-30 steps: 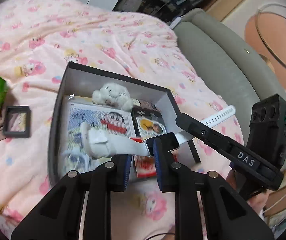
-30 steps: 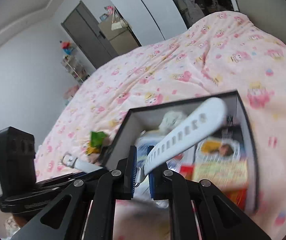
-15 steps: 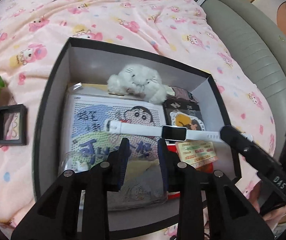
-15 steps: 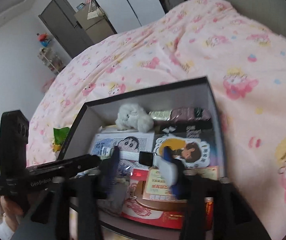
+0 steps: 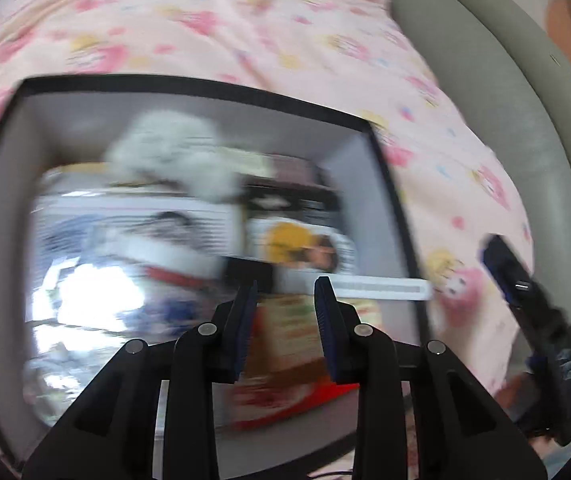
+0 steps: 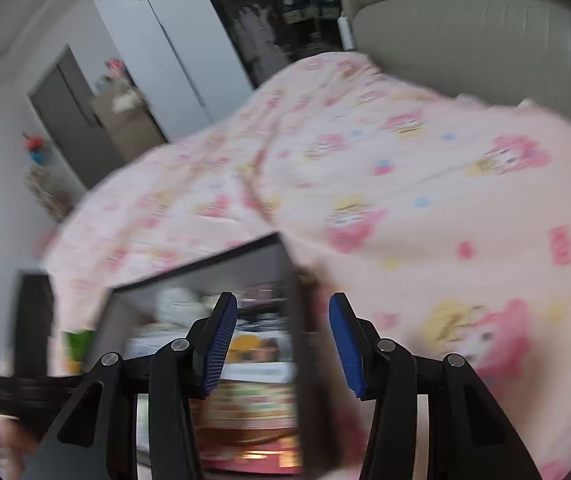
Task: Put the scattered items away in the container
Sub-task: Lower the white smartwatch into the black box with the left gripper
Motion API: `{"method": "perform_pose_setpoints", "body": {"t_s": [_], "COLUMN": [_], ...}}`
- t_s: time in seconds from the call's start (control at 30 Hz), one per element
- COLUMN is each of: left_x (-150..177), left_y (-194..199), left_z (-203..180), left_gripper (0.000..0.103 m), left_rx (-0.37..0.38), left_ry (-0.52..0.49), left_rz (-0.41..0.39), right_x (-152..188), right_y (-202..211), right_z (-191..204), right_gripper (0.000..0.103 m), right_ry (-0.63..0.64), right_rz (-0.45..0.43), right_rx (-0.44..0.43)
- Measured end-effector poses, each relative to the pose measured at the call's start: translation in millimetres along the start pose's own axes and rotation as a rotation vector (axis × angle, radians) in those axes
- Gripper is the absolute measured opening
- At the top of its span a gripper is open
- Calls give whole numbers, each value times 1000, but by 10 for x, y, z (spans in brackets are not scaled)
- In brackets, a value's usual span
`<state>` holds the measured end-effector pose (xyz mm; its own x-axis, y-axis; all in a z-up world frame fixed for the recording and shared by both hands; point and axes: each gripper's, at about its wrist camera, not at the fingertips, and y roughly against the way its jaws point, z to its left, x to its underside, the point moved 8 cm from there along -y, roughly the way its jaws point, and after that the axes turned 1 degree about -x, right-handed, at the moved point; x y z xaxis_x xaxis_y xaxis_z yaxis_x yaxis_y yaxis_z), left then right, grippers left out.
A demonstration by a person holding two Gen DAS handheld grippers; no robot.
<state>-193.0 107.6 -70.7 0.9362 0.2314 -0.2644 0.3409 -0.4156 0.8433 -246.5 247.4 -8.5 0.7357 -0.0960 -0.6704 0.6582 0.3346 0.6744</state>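
Observation:
A black box (image 5: pixel 189 88) with grey inner walls sits on the pink bed cover, holding a white plush (image 5: pixel 173 152), picture cards and packets. The white-strapped watch (image 5: pixel 381 289) lies inside, its strap end reaching over the right wall. My left gripper (image 5: pixel 285 292) hovers just above the box's near part, open, with nothing between its fingers. My right gripper (image 6: pixel 283 312) stands wide over the box's right wall (image 6: pixel 297 320); its jaws are closing slightly and grip nothing. In the left wrist view it shows at the right edge (image 5: pixel 525 292). Both views are blurred.
The pink patterned bed cover (image 5: pixel 205 20) spreads all around the box. A grey padded headboard (image 5: pixel 505 120) runs along the right. A green packet (image 6: pixel 79 340) lies on the cover left of the box. Wardrobe doors (image 6: pixel 157 52) stand beyond the bed.
Both grippers held the watch over the box a second ago; they have let go and it now lies inside. The left gripper has sunk closer to the box; the right has swung off to the right.

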Motion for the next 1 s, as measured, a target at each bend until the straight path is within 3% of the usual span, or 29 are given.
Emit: {"method": "perform_pose_setpoints", "body": {"t_s": [0.07,0.13,0.2,0.3,0.37,0.47,0.53,0.63,0.67,0.73,0.83,0.87,0.9,1.0], "left_x": [36,126,182,76,-80,-192,-196,-173,-164,-176,-186,-202,-226,-336], "left_y": [-141,-313,-440,-521,-497,-333,-186,-146,-147,-154,-251,-290,-322,-388], "left_z": [-172,-281,-292,-187,-102,66,89,201,228,270,232,238,245,180], "left_gripper": [28,28,28,28,29,44,45,45,45,45,45,45,45,45], "left_rx": [29,74,68,-1,27,94,130,38,41,112,453,507,516,474], "left_ry": [-21,-18,-10,11,90,253,223,161,159,196,393,449,475,430], "left_rz": [53,156,222,184,138,105,81,95,100,109,179,196,195,162], "right_x": [50,74,83,80,75,60,60,72,73,64,59,50,36,-5], "right_y": [-85,-136,-150,-142,-109,-98,-129,-190,-209,-234,-230,-228,-236,-268], "right_z": [38,70,85,109,121,103,56,25,36,90,142,139,115,-3], "right_gripper": [44,44,44,44,44,44,44,44,44,44,44,44,44,44], "right_ry": [-7,-21,-11,-4,-13,-13,-23,-66,-67,-30,8,15,19,-3], "right_rz": [35,60,61,56,48,40,50,77,83,81,66,58,53,47], "right_rx": [-22,-49,-40,-44,-62,-57,-45,-69,-69,-39,-21,-9,8,33]}}
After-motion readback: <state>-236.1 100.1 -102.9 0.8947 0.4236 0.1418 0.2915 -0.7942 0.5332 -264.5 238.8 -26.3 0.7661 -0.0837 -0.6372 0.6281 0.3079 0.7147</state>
